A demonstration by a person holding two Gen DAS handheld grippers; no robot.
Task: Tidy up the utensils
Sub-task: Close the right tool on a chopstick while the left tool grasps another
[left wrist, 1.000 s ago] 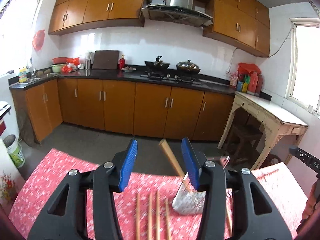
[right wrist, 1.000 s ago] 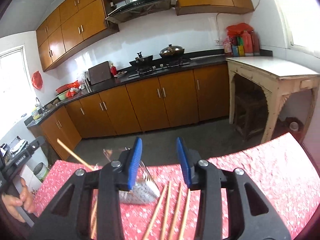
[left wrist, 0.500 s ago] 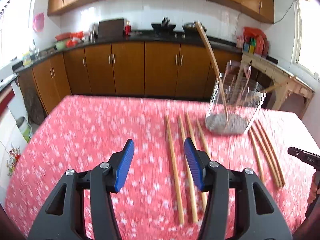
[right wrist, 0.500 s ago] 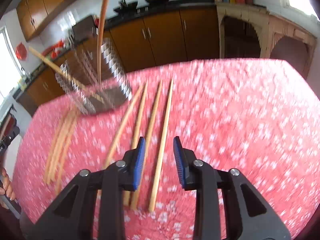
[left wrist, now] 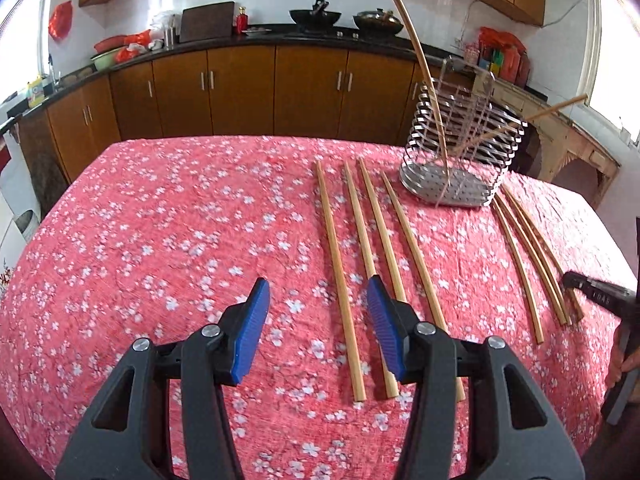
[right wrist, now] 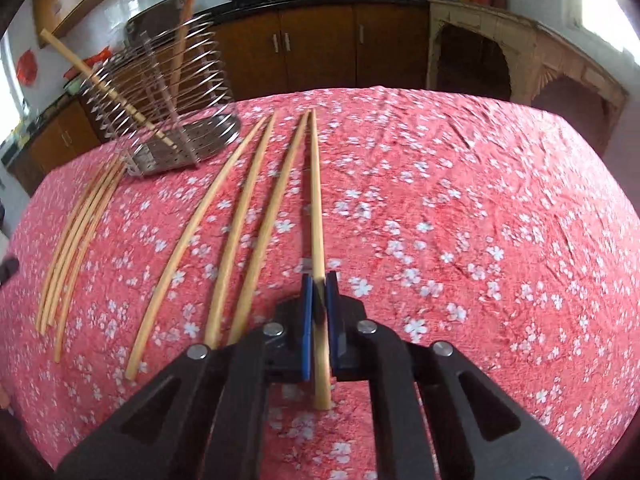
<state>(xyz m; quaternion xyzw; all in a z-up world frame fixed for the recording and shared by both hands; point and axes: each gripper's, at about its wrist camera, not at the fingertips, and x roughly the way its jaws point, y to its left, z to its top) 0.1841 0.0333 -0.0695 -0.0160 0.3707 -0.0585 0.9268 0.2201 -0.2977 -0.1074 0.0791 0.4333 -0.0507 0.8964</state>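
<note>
A wire utensil basket [left wrist: 460, 152] [right wrist: 168, 120] stands at the far side of the red flowered table [left wrist: 160, 240], with two chopsticks [left wrist: 420, 60] leaning in it. Several wooden chopsticks [left wrist: 372, 240] lie in a row left of the basket. My left gripper [left wrist: 318, 280] hovers open over their near ends, and the leftmost chopstick [left wrist: 338, 264] runs under the gap. Right of the basket lies a second row [right wrist: 248, 216]. My right gripper [right wrist: 318, 280] is shut on the near end of that row's rightmost chopstick [right wrist: 316, 200], which rests on the cloth. Its black tip [left wrist: 576, 284] shows in the left wrist view.
Brown kitchen cabinets [left wrist: 240, 92] and a dark counter with pots run behind the table. A pale wooden side table [right wrist: 520, 52] stands at the back right. A person's hand [left wrist: 628, 360] holds the right gripper at the picture's right edge.
Both grippers have come down and tipped from facing the kitchen to looking onto the table. The right gripper has closed on the rightmost chopstick. The left gripper stays open.
</note>
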